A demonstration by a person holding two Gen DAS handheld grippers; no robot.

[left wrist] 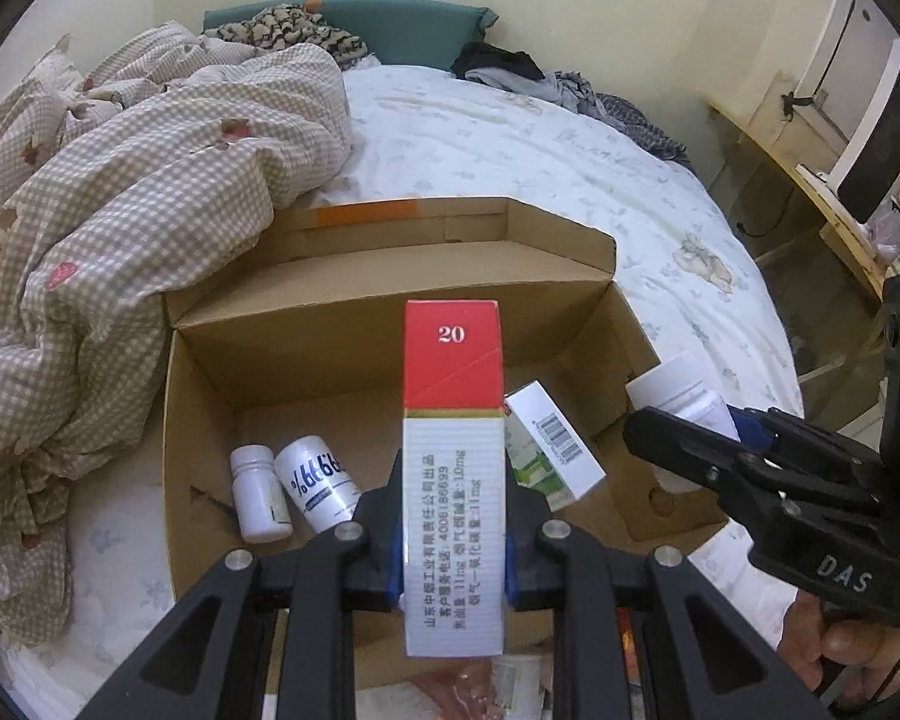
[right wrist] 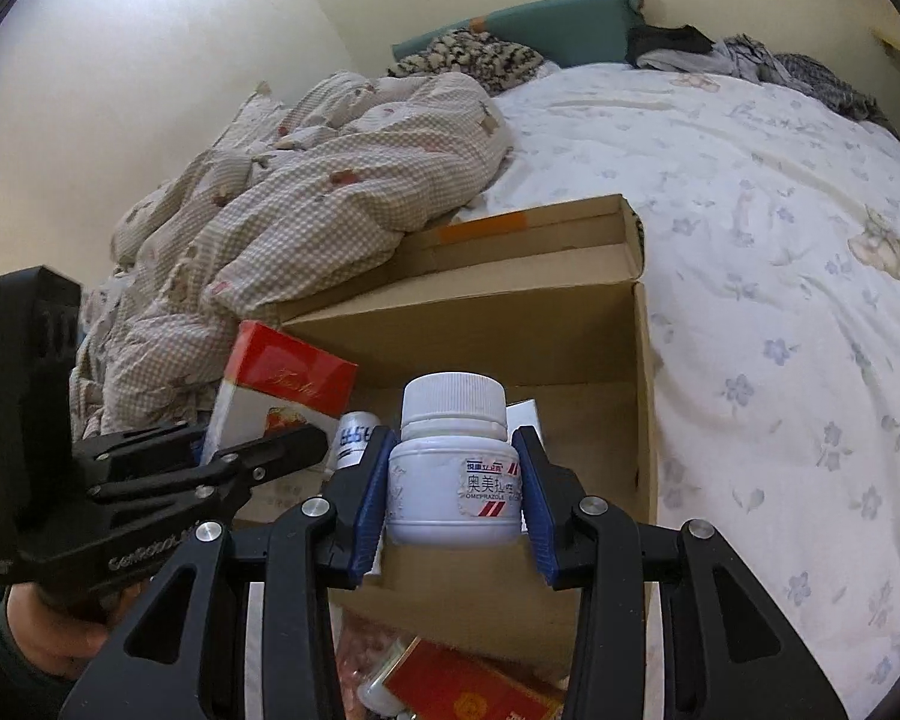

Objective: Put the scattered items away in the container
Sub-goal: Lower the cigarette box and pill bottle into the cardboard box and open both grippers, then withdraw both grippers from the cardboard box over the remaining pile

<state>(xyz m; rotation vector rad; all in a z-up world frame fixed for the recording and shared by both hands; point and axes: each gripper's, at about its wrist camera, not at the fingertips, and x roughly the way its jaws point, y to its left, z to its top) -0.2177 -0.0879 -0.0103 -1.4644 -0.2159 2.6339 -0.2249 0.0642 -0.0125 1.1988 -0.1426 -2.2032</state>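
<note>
My left gripper (left wrist: 453,552) is shut on a red and white cigarette pack (left wrist: 453,468), held upright above the open cardboard box (left wrist: 390,324). My right gripper (right wrist: 453,486) is shut on a white pill bottle (right wrist: 453,468) over the box's (right wrist: 570,336) near right side. The right gripper (left wrist: 678,438) with its bottle (left wrist: 678,384) shows at the right of the left wrist view. In the right wrist view the left gripper (right wrist: 270,450) and its pack (right wrist: 282,390) appear at the left. Inside the box lie two white bottles (left wrist: 258,492) (left wrist: 321,480) and a green and white carton (left wrist: 552,450).
The box rests on a bed with a flowered white sheet (right wrist: 780,300). A checked quilt (left wrist: 120,210) is bunched against the box's left side. Clothes (left wrist: 510,69) and a teal pillow (left wrist: 390,24) lie at the bed's head. A red box (right wrist: 468,690) and other items lie before the box.
</note>
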